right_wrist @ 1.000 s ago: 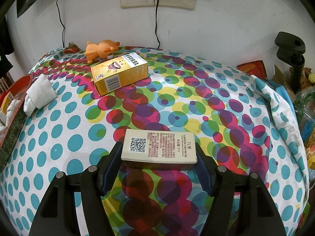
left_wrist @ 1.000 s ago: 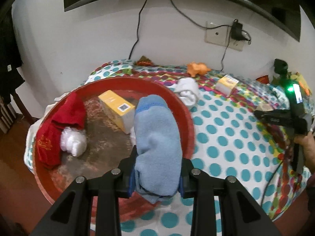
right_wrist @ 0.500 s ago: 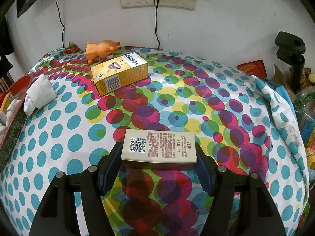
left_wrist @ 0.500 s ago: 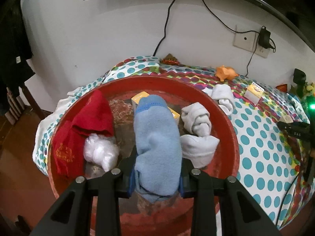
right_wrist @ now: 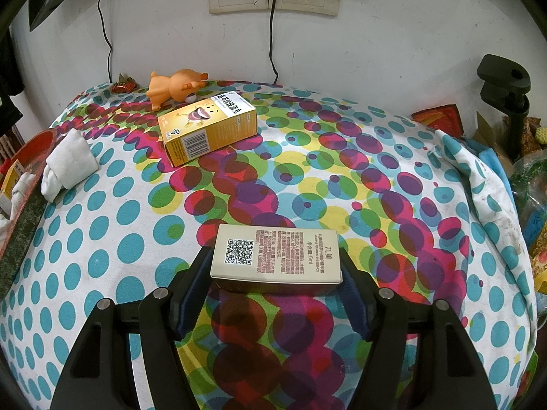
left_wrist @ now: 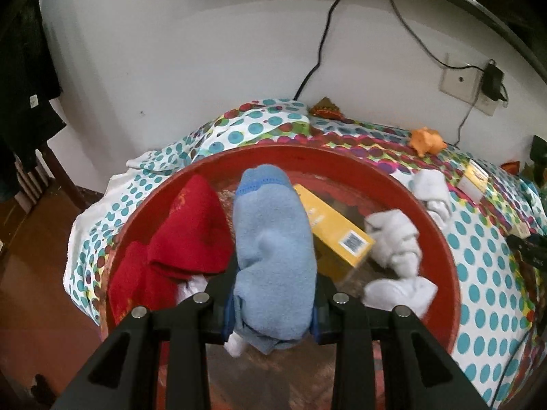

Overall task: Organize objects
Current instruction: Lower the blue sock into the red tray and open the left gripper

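The left claw [left_wrist: 273, 311] is clamped on a rolled blue sock [left_wrist: 273, 256], holding it above the round red tray [left_wrist: 441, 239], inside which lie a red cloth [left_wrist: 184, 239], a yellow box [left_wrist: 336, 232] and white socks [left_wrist: 396, 242]. Beyond the tray's right rim, the right claw [right_wrist: 275, 283] grips a pale box with a QR code [right_wrist: 277, 254] by its two ends, over the dotted tabletop [right_wrist: 136, 249]. Another white sock [right_wrist: 70, 162] lies just beside that rim, with an orange carton [right_wrist: 208, 128] and an orange toy [right_wrist: 174, 87] farther from it.

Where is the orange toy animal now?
In the right wrist view, the orange toy animal lies at the table's far left, by the wall, just behind the orange carton.
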A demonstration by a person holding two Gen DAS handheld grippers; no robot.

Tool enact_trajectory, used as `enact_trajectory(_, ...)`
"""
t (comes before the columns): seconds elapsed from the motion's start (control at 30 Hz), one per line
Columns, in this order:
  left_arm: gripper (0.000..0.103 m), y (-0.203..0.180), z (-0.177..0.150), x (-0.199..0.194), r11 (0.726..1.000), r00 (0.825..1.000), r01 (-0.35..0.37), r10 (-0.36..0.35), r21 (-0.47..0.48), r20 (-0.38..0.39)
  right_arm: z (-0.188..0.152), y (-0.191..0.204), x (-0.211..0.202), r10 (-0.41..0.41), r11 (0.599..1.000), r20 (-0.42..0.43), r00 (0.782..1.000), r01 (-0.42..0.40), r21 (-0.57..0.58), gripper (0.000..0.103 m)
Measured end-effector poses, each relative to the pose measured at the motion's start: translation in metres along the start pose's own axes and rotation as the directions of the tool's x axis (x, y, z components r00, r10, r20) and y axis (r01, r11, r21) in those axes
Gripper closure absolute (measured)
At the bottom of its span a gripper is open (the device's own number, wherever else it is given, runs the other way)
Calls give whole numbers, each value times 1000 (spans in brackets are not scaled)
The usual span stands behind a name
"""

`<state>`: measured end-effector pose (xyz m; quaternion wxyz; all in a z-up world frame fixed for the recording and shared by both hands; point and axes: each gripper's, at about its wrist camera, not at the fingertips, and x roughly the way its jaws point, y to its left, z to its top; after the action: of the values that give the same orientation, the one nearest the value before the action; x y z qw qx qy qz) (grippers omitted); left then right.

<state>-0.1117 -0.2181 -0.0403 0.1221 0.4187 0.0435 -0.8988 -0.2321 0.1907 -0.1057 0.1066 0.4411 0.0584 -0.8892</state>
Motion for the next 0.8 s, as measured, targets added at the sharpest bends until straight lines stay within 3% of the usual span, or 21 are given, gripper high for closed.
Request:
enact_trajectory(0.37, 69, 28, 22, 38, 997, 998, -38, 35, -66, -51, 0, 0, 0, 0, 1000, 0, 1000, 0, 0, 37)
enact_trajectory(0.8, 67, 21, 31, 61, 997, 994, -41, 35, -60, -103, 0, 0, 0, 0, 1000, -1, 1000, 0, 0, 36)
